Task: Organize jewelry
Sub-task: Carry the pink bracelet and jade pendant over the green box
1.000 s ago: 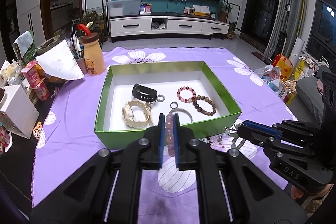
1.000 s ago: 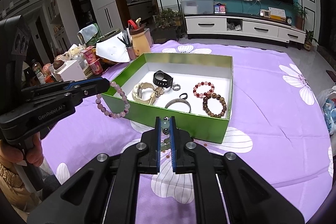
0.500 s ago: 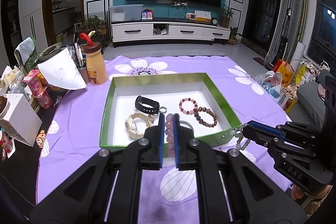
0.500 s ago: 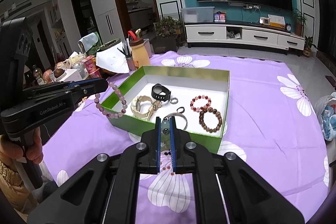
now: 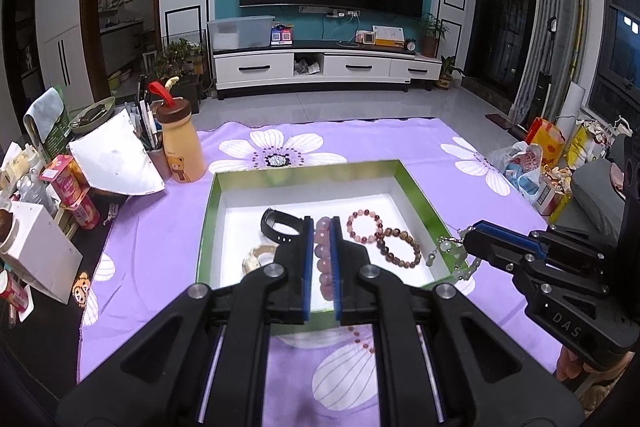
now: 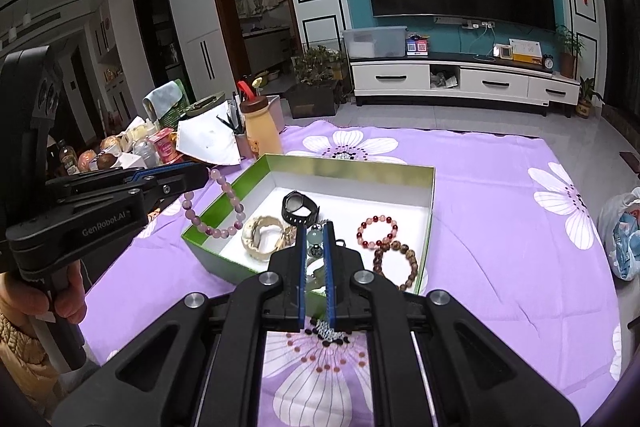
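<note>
A green box with a white floor [image 5: 206, 227] [image 6: 428, 227] sits on the purple flowered cloth. It holds a black watch [image 5: 278, 225] [image 6: 298, 207], a cream watch [image 6: 264, 237], a red bead bracelet [image 5: 364, 225] [image 6: 376, 229] and a brown bead bracelet [image 5: 400, 247] [image 6: 396, 263]. My left gripper [image 5: 321, 227] [image 6: 200, 173] is shut on a pale pink bead bracelet [image 5: 322, 255] [image 6: 218, 207], hanging over the box's left edge. My right gripper [image 6: 313, 231] [image 5: 466, 239] is shut on a pale green bead string [image 6: 314, 239] [image 5: 450, 253] above the box's near right corner.
A yellow bear bottle [image 5: 180, 147], a pen cup, a white paper sheet [image 5: 116, 163] and snack boxes [image 5: 72, 191] crowd the table's left side. Bags [image 5: 528, 167] lie on the floor at right. A TV stand [image 5: 320, 67] stands at the back.
Both grippers have risen and moved forward, now over the box's near edge, each still holding its bead piece.
</note>
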The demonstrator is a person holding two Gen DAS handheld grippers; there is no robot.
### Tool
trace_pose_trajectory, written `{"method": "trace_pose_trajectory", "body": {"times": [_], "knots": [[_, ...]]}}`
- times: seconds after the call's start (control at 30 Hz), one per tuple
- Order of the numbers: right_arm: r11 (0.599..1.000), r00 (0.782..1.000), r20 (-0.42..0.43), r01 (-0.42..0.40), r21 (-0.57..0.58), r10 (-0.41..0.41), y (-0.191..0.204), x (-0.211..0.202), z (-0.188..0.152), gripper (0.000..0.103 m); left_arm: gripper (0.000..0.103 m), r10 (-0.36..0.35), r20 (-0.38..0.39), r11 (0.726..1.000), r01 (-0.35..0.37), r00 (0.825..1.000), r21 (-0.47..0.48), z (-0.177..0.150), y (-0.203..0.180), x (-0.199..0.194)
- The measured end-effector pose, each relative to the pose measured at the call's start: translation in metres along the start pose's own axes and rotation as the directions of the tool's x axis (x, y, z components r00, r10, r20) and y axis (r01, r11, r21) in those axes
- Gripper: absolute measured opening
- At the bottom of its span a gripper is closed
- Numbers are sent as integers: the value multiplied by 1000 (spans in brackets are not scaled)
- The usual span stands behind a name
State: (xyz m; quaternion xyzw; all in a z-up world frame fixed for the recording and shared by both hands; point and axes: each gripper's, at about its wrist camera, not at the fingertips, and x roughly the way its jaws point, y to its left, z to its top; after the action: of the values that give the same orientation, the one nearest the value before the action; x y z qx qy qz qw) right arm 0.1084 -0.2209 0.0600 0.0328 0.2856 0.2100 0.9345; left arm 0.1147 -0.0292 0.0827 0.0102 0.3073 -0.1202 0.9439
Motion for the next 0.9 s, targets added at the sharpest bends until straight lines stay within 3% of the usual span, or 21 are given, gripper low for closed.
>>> {"method": "trace_pose_trajectory", "body": {"times": [0.43,0.9], "knots": [[1000,1000,10,12,-17,-12,-10,22,22,7,7,-6,-1,1000,6,1000,-25,27,6,29],[998,996,-88,-24,64,30,-37,71,41,7,7,-11,-107,998,4,994,-66,42,23,90]]}}
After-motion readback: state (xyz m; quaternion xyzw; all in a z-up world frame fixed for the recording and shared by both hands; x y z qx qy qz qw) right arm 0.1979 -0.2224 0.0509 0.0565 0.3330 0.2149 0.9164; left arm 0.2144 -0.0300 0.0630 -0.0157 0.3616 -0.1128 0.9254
